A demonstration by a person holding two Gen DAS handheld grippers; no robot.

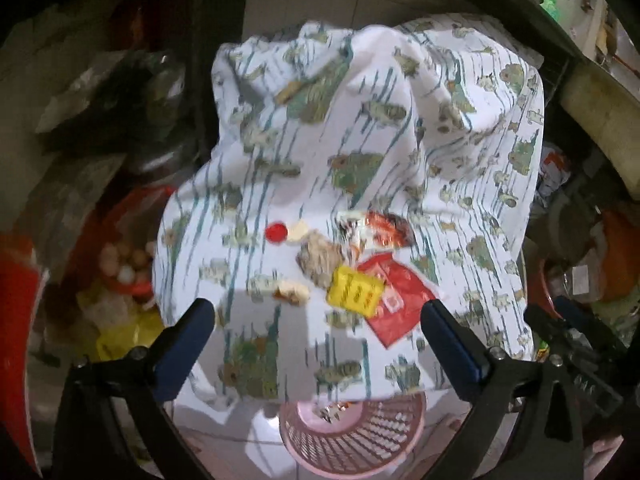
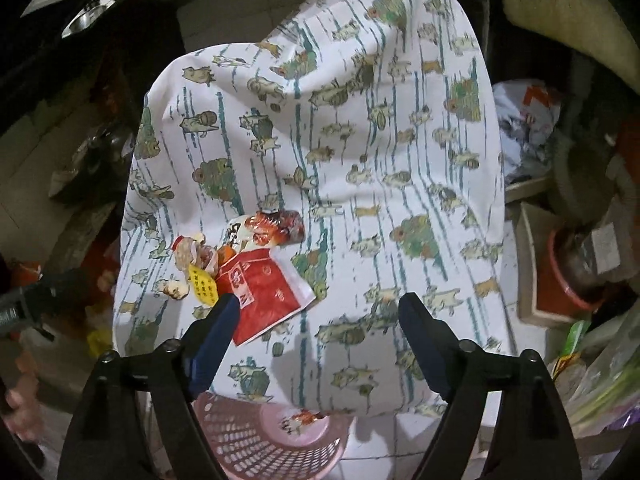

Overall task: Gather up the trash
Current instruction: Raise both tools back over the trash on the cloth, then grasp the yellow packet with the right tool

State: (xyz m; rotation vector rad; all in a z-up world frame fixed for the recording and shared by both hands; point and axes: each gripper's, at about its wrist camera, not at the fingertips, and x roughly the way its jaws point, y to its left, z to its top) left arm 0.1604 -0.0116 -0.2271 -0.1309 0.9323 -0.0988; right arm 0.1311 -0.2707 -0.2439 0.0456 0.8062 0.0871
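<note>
Patterned white cloth is covering a raised surface amid dim clutter, with a pink perforated basket sitting below its near edge. Trash is lying in a small heap on the cloth: a red packet, a yellow wrapper, a red cap and crumpled scraps. Both the left gripper and the right gripper are hovering with jaws spread wide, gripping nothing.

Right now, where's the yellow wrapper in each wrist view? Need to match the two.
Left wrist: yellow wrapper sits low centre on the patterned cloth, overlapping the red packet's left edge, between the open fingers.
Right wrist: yellow wrapper is lower left, just above the left fingertip, left of the red packet.
Shared landmark: pink basket below the cloth's near edge.
</note>
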